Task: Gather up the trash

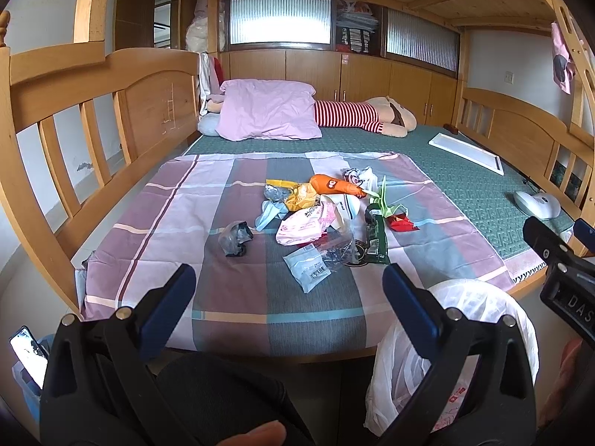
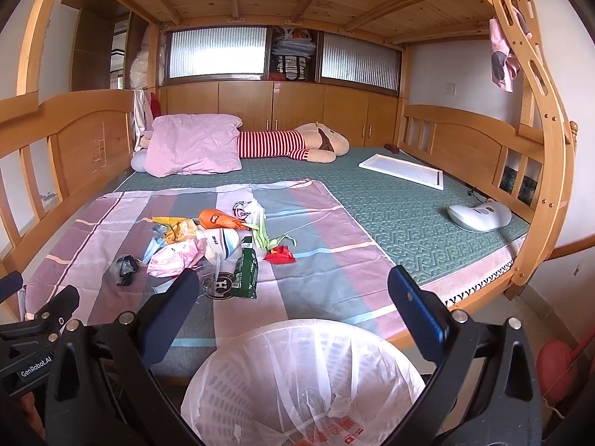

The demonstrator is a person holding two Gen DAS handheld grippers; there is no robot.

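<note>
A heap of trash lies on the checked sheet (image 1: 238,297) of the bed: an orange wrapper (image 1: 336,184), a pink packet (image 1: 301,227), a green bag (image 1: 377,239), a red wrapper (image 1: 403,222), a clear bag (image 1: 306,269) and a grey crumpled piece (image 1: 234,238). My left gripper (image 1: 290,278) stands open before the bed's near edge, nothing between its fingers. My right gripper (image 2: 293,282) is open too, above a white bin (image 2: 301,379) lined with a clear bag. In the right wrist view the heap shows as the orange wrapper (image 2: 217,219) and the green bag (image 2: 247,273).
A pink pillow (image 1: 267,109) and a striped plush toy (image 1: 357,115) lie at the far end. A white tray (image 1: 465,152) and a white device (image 1: 537,204) rest on the green mat (image 1: 446,186). Wooden rails (image 1: 93,104) enclose the bed. A phone (image 1: 28,355) sits low left.
</note>
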